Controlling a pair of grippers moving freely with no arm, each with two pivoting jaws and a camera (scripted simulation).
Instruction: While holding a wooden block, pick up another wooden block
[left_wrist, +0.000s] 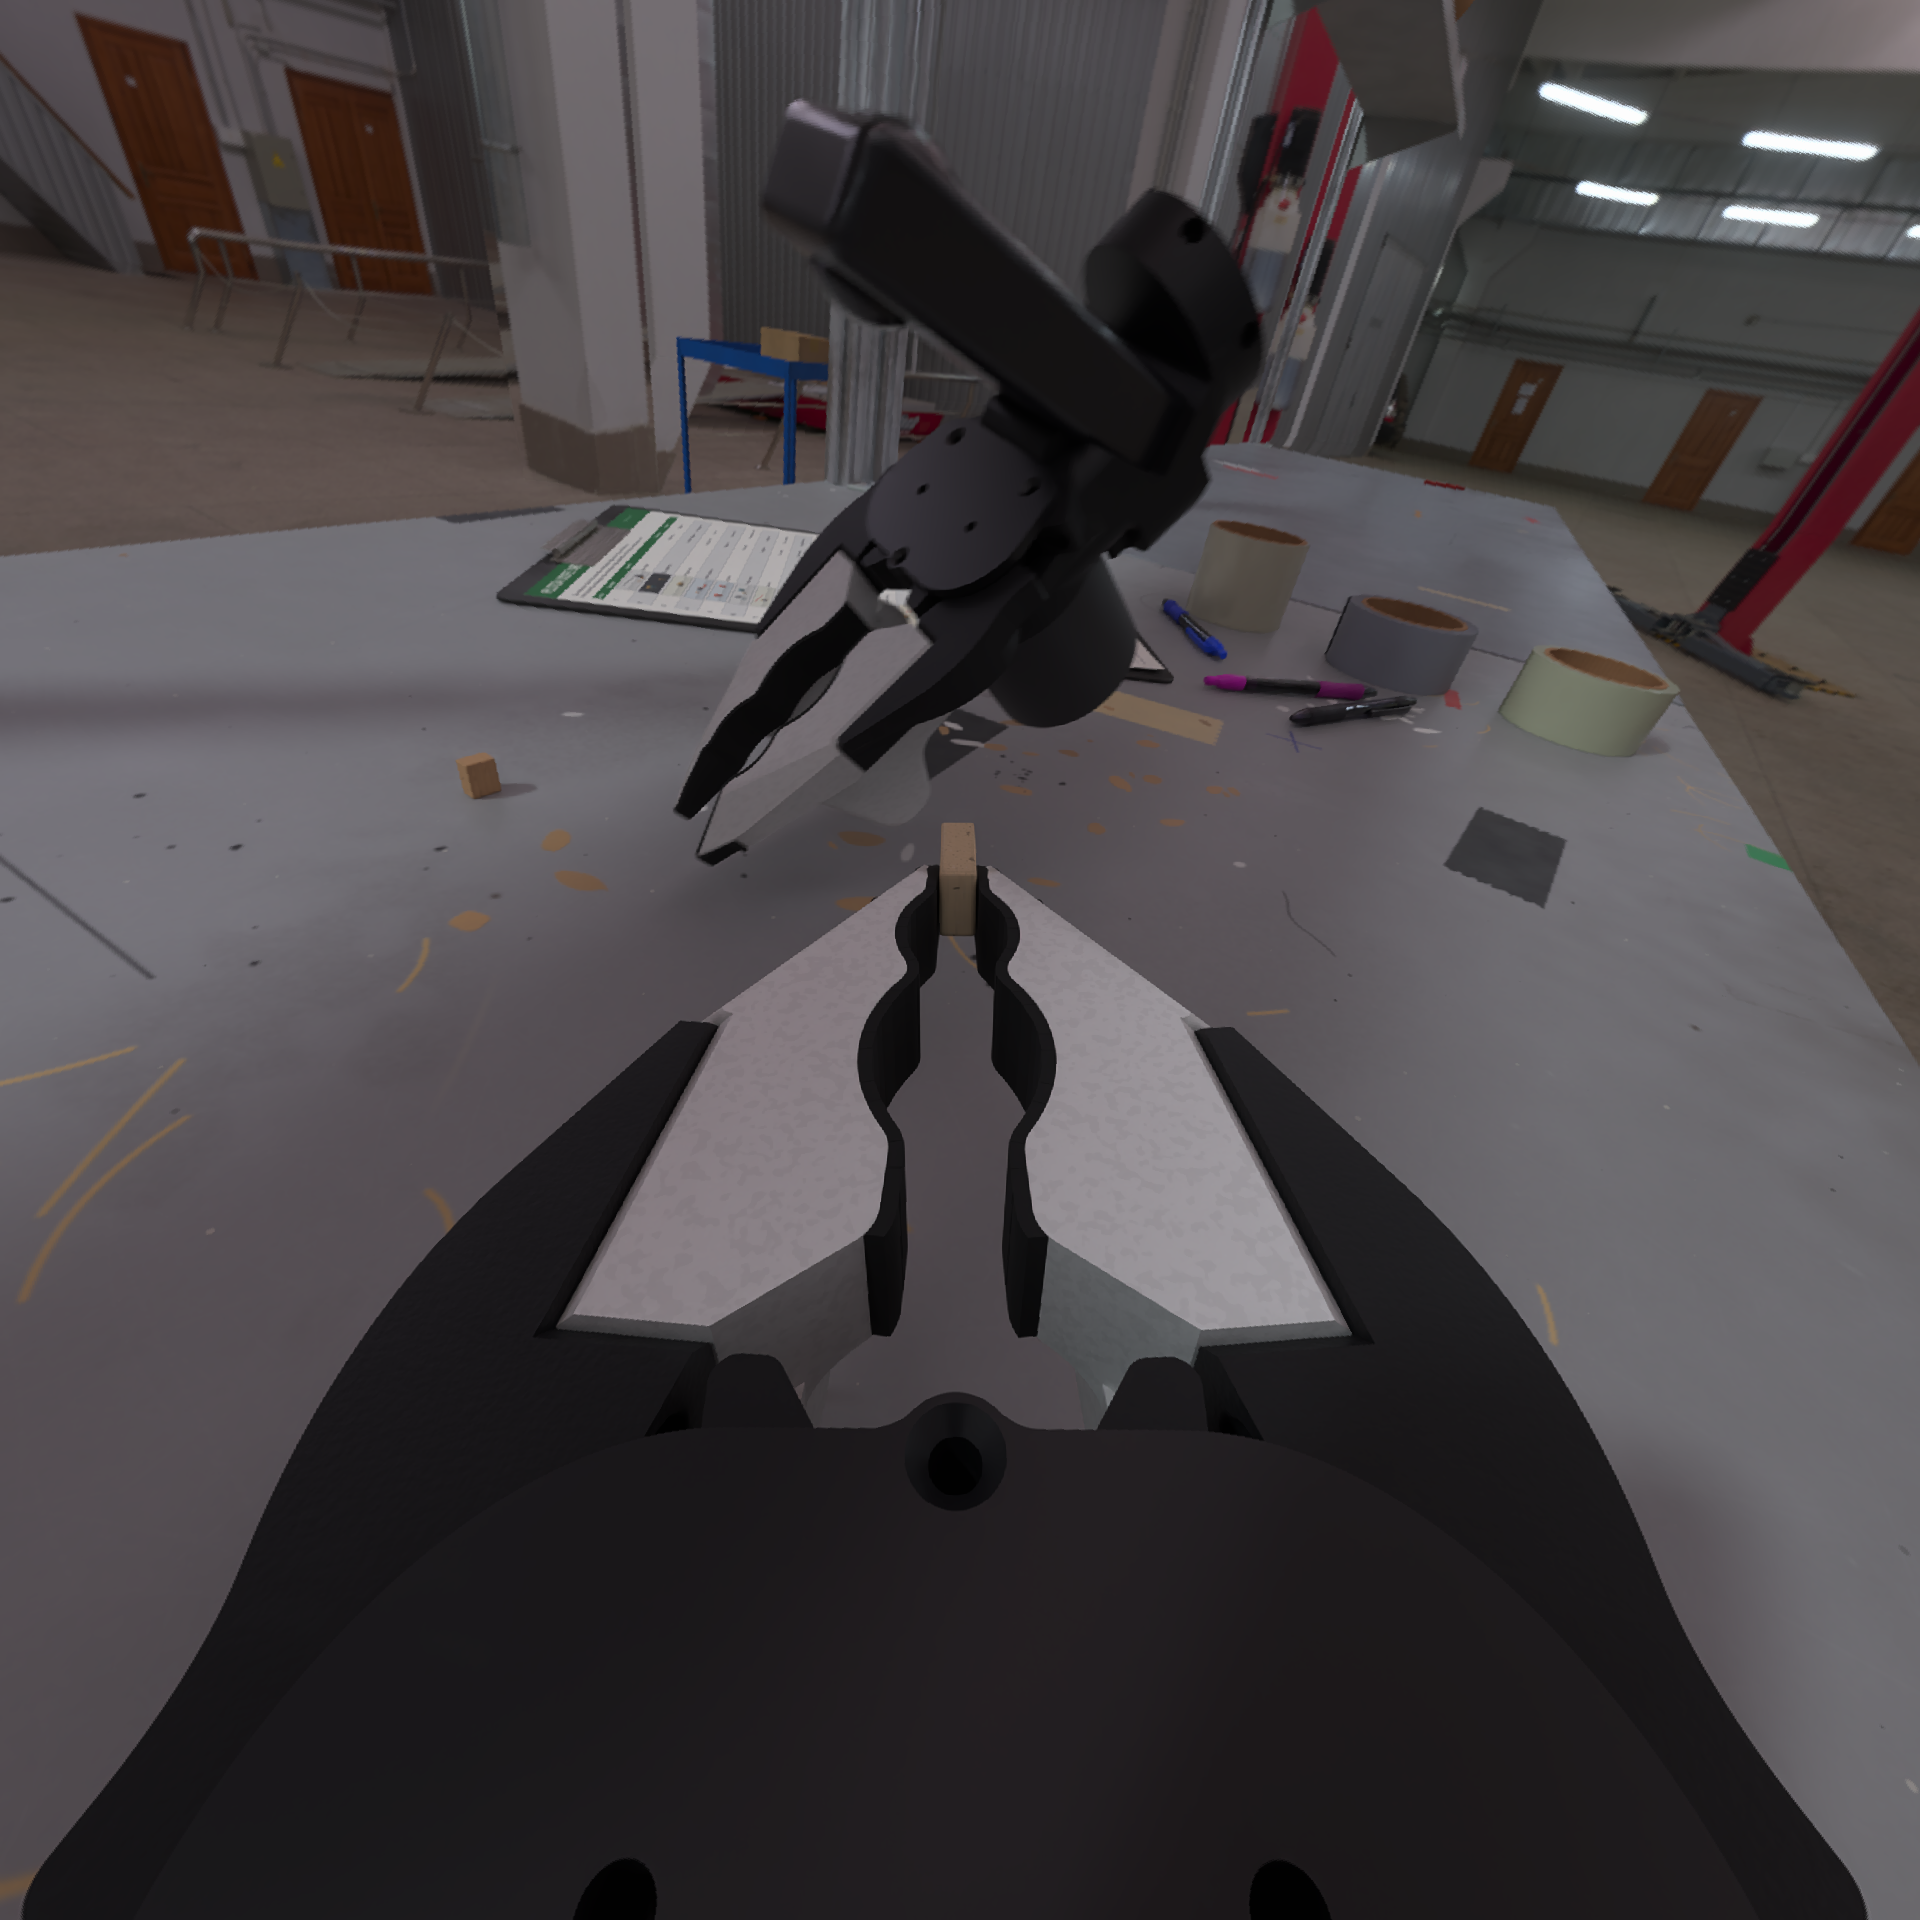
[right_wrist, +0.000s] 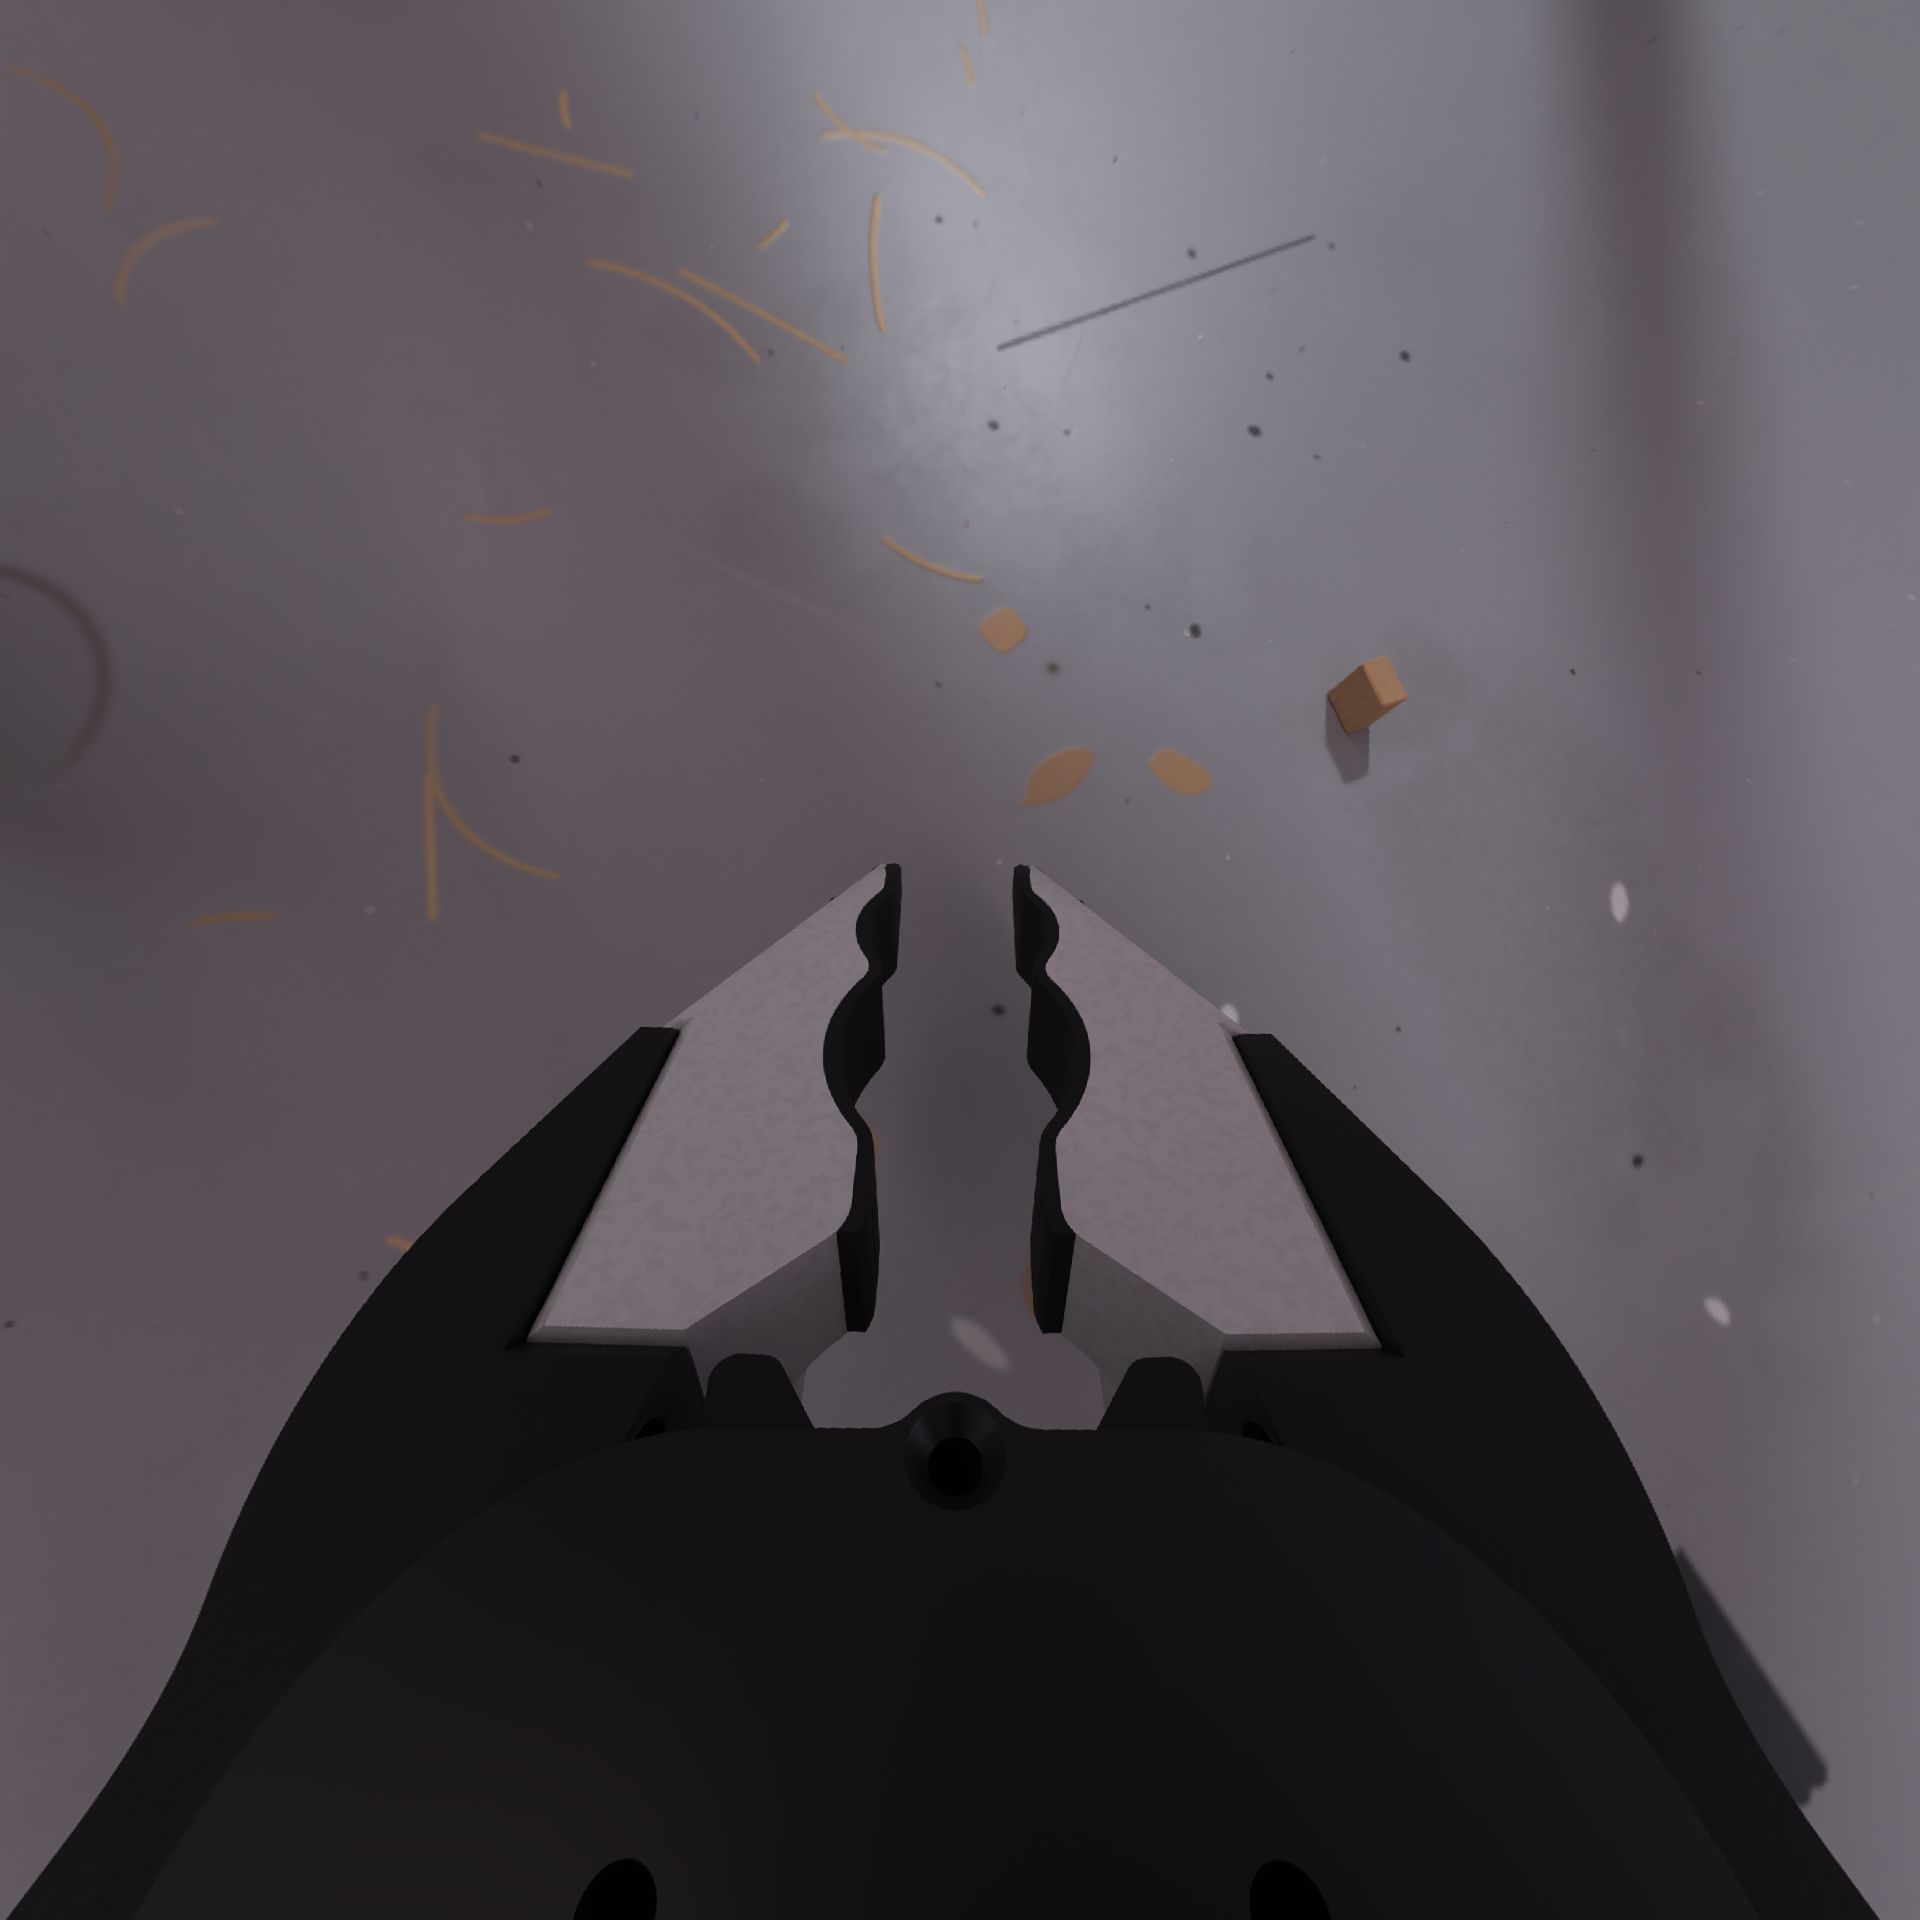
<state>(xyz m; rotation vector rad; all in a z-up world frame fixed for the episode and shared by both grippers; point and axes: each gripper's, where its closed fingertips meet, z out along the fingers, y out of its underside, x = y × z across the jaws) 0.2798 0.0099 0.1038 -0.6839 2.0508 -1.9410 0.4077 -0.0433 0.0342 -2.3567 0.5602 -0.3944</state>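
Left tongs (left_wrist: 957, 883) are sitting over the desk (left_wrist: 260, 935), pinching a wooden block (left_wrist: 957, 878) at the tips. Right tongs (left_wrist: 727, 821) are hanging just ahead and left of it, tips parted and pointing down at the desk. A second wooden block (left_wrist: 478, 775) is lying on the desk farther left, apart from both. Clipboard (left_wrist: 665, 566) is lying behind; tape rolls (left_wrist: 1403, 639) and markers (left_wrist: 1288, 685) are lying far right.

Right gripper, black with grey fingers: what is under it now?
Under the open right gripper lies the bare grey tabletop, flecked with tan marks. The small loose wooden cube sits ahead and to its right, not between the fingers. The gripper body covers the table directly beneath it.
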